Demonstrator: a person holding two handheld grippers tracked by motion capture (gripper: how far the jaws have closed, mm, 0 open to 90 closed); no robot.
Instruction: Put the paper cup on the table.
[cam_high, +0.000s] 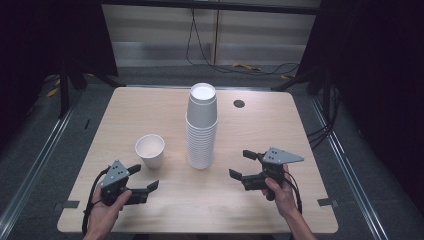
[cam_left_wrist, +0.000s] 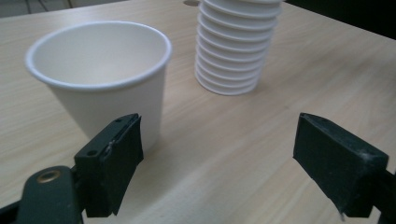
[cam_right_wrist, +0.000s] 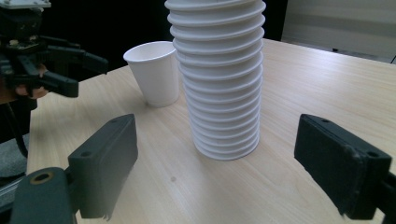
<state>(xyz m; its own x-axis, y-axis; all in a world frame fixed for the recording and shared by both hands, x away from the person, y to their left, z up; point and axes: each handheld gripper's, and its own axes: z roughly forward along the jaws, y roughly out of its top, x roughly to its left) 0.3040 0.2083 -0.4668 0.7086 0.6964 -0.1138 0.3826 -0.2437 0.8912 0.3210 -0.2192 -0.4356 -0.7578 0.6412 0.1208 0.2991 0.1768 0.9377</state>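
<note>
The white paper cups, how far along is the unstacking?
Done: one single white paper cup stands upright on the light wooden table, apart from the tall stack of white paper cups. In hand: nothing; the left gripper and right gripper are both open and empty, the right one facing the stack. Left: the stack, many cups tall.

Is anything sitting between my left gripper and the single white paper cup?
Nothing visible. The left gripper stands open with only bare light wood table between it and the single white paper cup; the tall stack of white paper cups stands off to the side.
</note>
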